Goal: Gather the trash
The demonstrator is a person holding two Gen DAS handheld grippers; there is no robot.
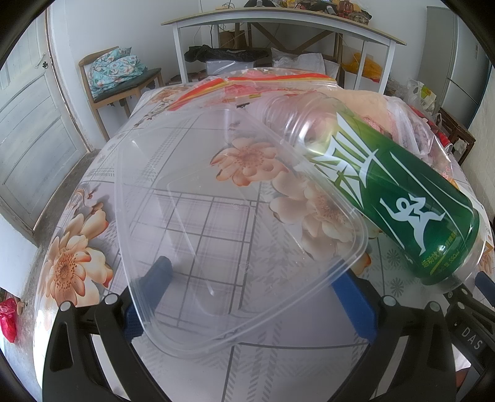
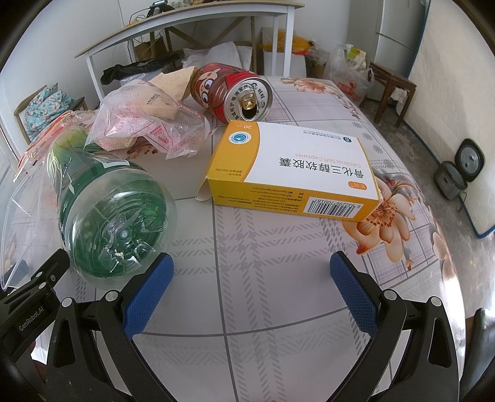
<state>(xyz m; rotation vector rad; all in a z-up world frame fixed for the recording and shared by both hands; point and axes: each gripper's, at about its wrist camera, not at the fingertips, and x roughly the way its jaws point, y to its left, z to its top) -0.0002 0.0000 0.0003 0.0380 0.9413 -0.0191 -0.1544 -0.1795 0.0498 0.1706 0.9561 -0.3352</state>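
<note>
A clear plastic lid [image 1: 222,222] lies tilted on the flowered table, its near part between my left gripper's [image 1: 256,278] open blue fingers. A green-labelled empty bottle [image 1: 393,191] lies on its side, resting on the lid's right edge; it also shows in the right wrist view [image 2: 108,204]. My right gripper [image 2: 250,278] is open and empty, its left finger [image 2: 148,290] close to the bottle's base. Ahead of it lie a yellow and white medicine box [image 2: 297,173], a red drink can [image 2: 235,92] on its side and a crumpled plastic bag [image 2: 151,120].
The flowered tablecloth [image 2: 278,309] covers the table. A red and orange wrapper [image 1: 247,83] lies at the far end. Beyond stand a white desk [image 1: 278,18], a chair with bedding [image 1: 114,74], a wooden stool [image 2: 393,83] and a rice cooker [image 2: 458,173] on the floor.
</note>
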